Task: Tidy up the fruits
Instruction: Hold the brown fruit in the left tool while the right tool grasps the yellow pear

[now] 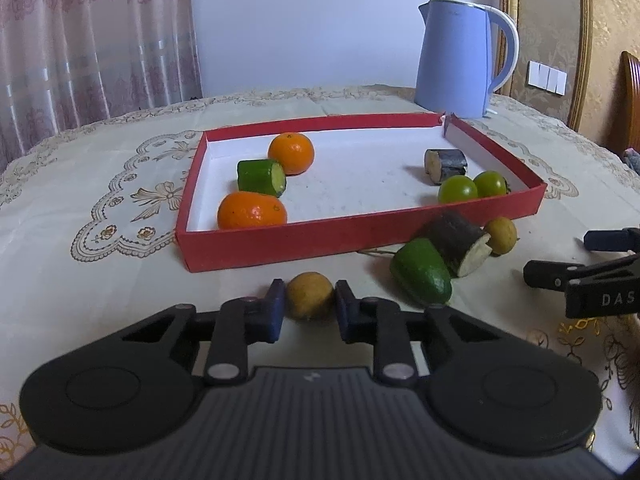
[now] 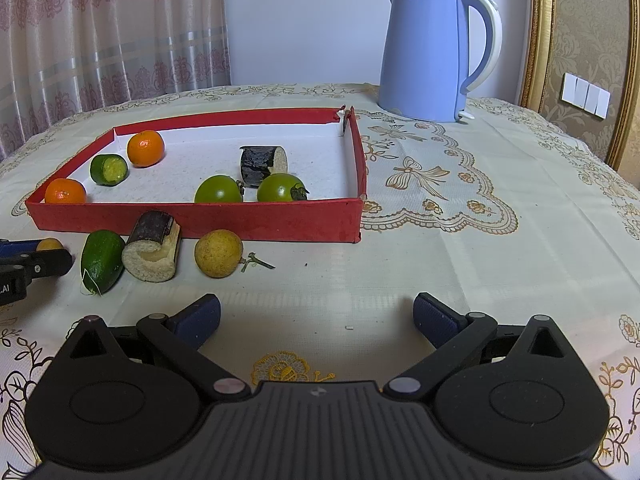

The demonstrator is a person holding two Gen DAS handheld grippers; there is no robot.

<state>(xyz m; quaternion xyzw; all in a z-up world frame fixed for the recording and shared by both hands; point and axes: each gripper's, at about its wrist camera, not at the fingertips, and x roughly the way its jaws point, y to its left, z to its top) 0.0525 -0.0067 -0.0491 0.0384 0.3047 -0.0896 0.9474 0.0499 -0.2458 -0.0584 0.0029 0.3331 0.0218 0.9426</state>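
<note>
Gripping yellow fruit [image 1: 310,295], left gripper [image 1: 310,308] closed

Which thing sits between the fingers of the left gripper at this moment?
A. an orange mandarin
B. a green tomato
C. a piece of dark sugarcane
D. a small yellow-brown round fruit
D: in the left wrist view the left gripper is shut on the small yellow-brown round fruit, which sits on the tablecloth in front of the red tray.
</note>
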